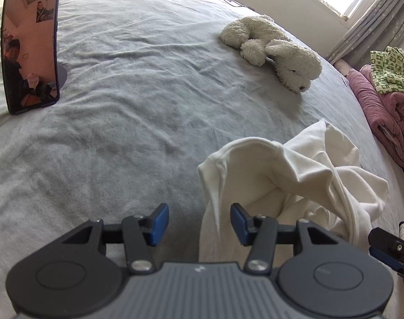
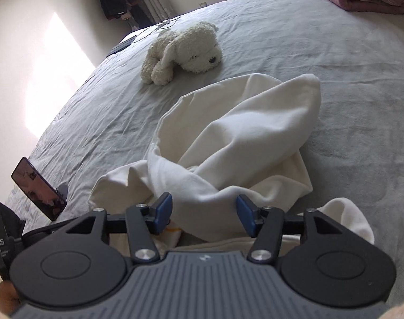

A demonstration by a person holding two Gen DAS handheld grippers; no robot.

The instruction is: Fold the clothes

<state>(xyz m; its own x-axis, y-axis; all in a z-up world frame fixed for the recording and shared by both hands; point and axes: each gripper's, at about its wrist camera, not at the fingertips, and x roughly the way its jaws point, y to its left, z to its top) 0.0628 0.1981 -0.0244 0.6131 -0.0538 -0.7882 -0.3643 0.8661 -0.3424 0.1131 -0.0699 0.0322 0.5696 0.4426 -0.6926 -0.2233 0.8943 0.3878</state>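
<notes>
A crumpled white garment (image 1: 289,180) lies in a heap on the grey bed sheet (image 1: 117,148). My left gripper (image 1: 199,224) is open at the heap's left edge, and a hanging fold of the cloth reaches down between its blue pads without being clamped. In the right wrist view the same garment (image 2: 242,138) spreads ahead. My right gripper (image 2: 204,214) is open, with a thick fold of the cloth lying between its pads. The right gripper's body (image 1: 390,247) shows at the left wrist view's right edge.
A white plush dog (image 1: 279,50) (image 2: 186,50) lies further up the bed. A phone on a stand (image 1: 32,45) (image 2: 38,188) stands at the left. A pink quilt (image 1: 388,122) with a green patterned cloth (image 1: 390,71) sits off the bed's right side. Cables (image 2: 159,26) lie at the far edge.
</notes>
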